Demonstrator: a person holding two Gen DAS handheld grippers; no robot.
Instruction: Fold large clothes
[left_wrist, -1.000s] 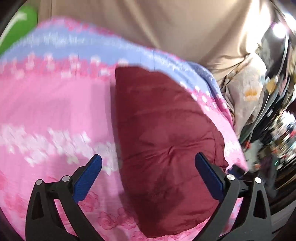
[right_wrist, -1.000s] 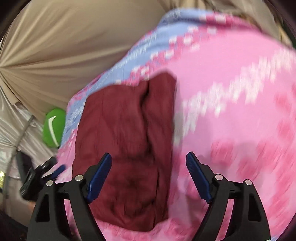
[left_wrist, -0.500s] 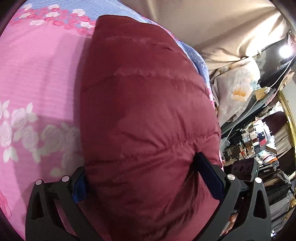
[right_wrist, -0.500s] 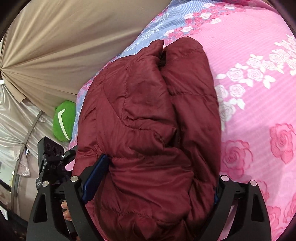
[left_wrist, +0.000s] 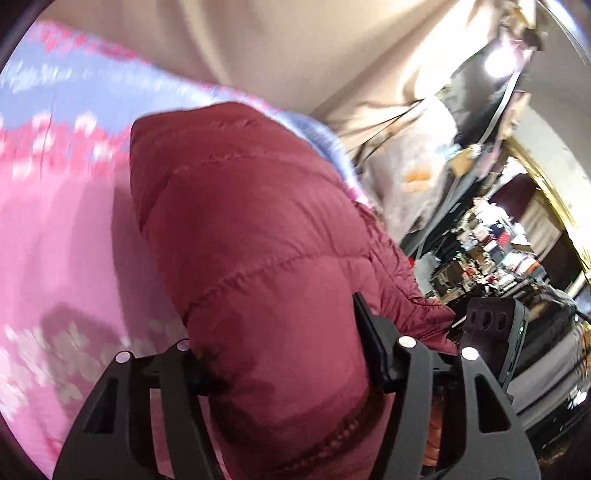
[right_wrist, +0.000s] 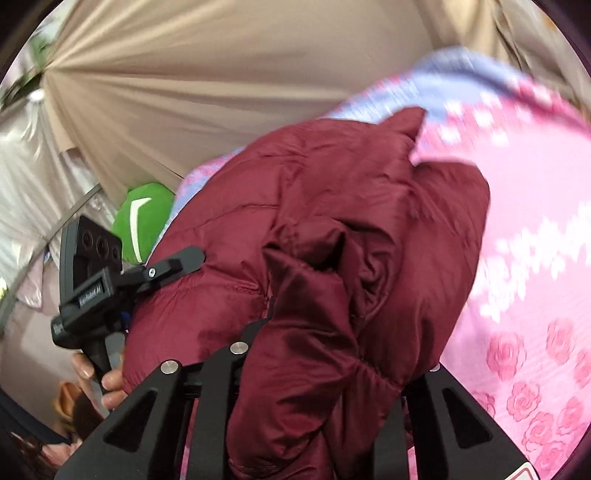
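Note:
A maroon puffer jacket (left_wrist: 258, 240), folded into a thick bundle, lies on a pink rose-patterned bedspread (left_wrist: 66, 240). My left gripper (left_wrist: 280, 354) has its jaws closing on the bundle's near end, and the padding bulges between the fingers. In the right wrist view the same jacket (right_wrist: 332, 221) looks bunched and creased. My right gripper (right_wrist: 340, 354) is closing on the opposite end, with its pads buried in the fabric. The left gripper's body (right_wrist: 92, 288) and the hand holding it (right_wrist: 99, 373) show at the jacket's left side.
The bedspread (right_wrist: 535, 277) spreads to the right, with a blue band at its far edge. A beige curtain (right_wrist: 221, 92) hangs behind. A green cushion (right_wrist: 144, 221) lies off the bed's corner. Cluttered shelves (left_wrist: 498, 240) and a floral cloth (left_wrist: 413, 177) stand past the right edge.
Both grippers came in around the jacket with wide jaws, then squeezed in on its two ends. The bundle now looks raised and bunched, and both views have swung.

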